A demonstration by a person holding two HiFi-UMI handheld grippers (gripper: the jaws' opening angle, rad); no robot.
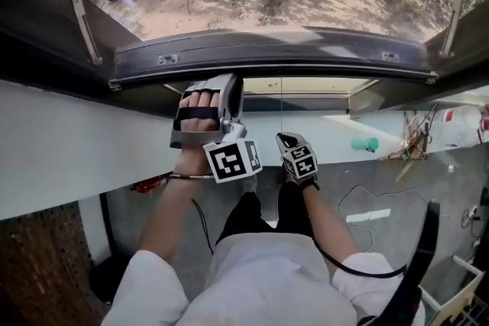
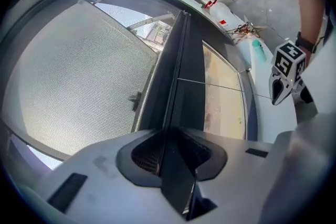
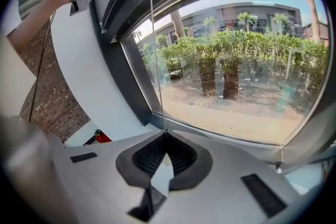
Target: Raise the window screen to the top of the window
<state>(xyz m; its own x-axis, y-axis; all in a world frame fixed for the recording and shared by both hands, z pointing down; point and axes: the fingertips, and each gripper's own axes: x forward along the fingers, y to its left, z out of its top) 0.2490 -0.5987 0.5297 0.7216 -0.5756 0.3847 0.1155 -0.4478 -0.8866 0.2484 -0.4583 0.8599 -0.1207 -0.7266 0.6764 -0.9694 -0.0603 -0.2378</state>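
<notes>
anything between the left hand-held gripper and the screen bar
Nothing visible: the left hand-held gripper is clamped on the screen bar. The right hand-held gripper pinches the cord.

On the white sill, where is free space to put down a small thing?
Bare: the white sill left of the left gripper, which clamps the screen bar, below the dark window frame. Crowded: its right end, where a teal object, sticks and a white jug lie.
</notes>
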